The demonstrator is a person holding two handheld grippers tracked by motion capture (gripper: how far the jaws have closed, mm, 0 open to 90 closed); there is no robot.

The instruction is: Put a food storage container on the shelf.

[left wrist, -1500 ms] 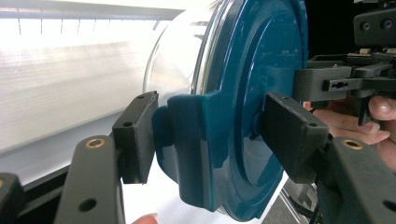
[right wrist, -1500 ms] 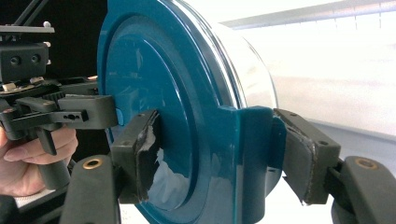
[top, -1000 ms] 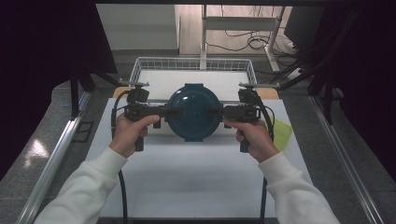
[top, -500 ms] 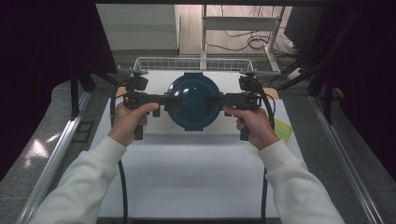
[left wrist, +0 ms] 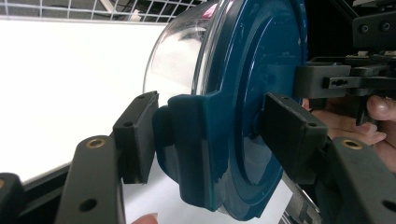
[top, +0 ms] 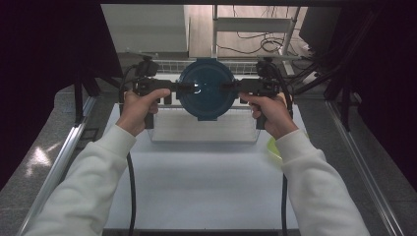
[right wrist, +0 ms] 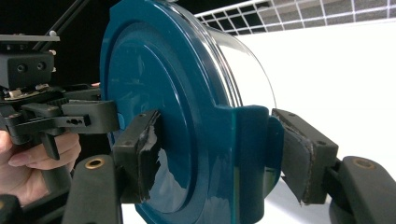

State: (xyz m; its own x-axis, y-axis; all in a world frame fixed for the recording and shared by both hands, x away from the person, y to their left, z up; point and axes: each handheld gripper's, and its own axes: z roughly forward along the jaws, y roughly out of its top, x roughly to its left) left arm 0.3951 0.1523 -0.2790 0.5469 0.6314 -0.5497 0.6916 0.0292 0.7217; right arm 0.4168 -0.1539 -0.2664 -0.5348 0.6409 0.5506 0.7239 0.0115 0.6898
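A round glass container with a dark blue lid (top: 206, 88) hangs in the air between both grippers, above a wire basket (top: 206, 129). My left gripper (top: 174, 87) is shut on the lid's left latch tab (left wrist: 201, 154), one pad on each face of it. My right gripper (top: 235, 87) is shut on the opposite tab (right wrist: 247, 154). The lid (right wrist: 154, 107) faces up toward the high camera, and the clear bowl (left wrist: 177, 60) faces the table. In the left gripper view the right gripper (left wrist: 336, 81) shows beyond the lid.
The wire basket stands at the far end of the white table (top: 206, 187). A yellow-green item (top: 273, 146) lies on the table near the right forearm. Dark frame posts and cables stand at both sides and behind.
Both hands have lifted the container together and carried it away from the person. It was over the white table in front of the basket and now hangs over the basket.
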